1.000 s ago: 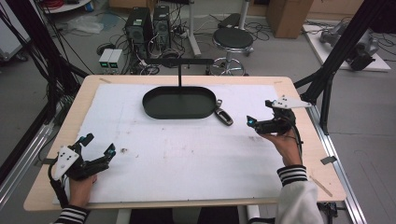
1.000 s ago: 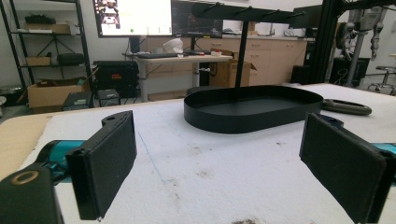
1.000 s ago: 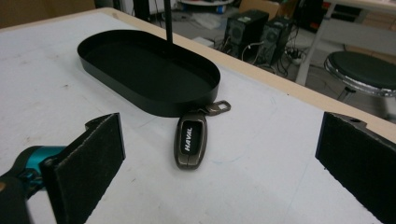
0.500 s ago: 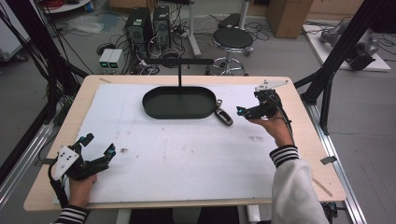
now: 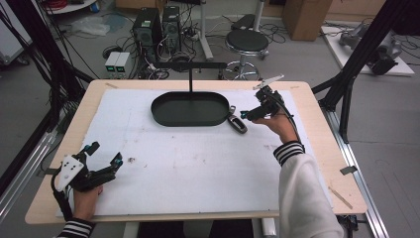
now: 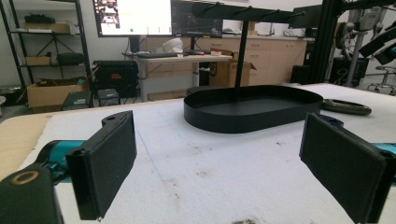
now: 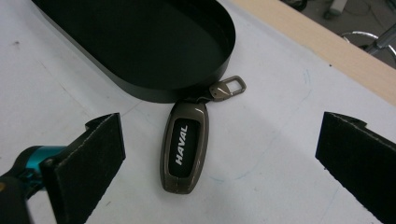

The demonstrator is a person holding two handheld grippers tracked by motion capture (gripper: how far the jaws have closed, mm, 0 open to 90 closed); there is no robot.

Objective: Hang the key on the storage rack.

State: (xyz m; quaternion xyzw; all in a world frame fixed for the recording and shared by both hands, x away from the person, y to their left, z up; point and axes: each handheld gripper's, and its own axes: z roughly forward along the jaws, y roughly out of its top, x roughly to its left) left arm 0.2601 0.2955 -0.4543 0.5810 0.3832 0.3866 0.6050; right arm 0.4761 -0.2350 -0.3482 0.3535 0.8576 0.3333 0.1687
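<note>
Above the key fob (image 7: pixel 183 145), your right gripper (image 5: pixel 254 112) hangs with jaws spread wide, the fob lying between them on the white mat (image 5: pixel 188 163), just beside the black oval tray (image 5: pixel 190 109). Your left gripper (image 5: pixel 101 159) rests near the table's front-left corner, jaws also apart, empty.

key fob (image 7: pixel 183 145) on mat beside tray (image 7: pixel 196 70), right of it

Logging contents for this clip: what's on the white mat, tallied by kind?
Black oval tray with stand: 1
Car key fob: 1
Total: 2
Both grippers, left and right, are open and hold nothing.
</note>
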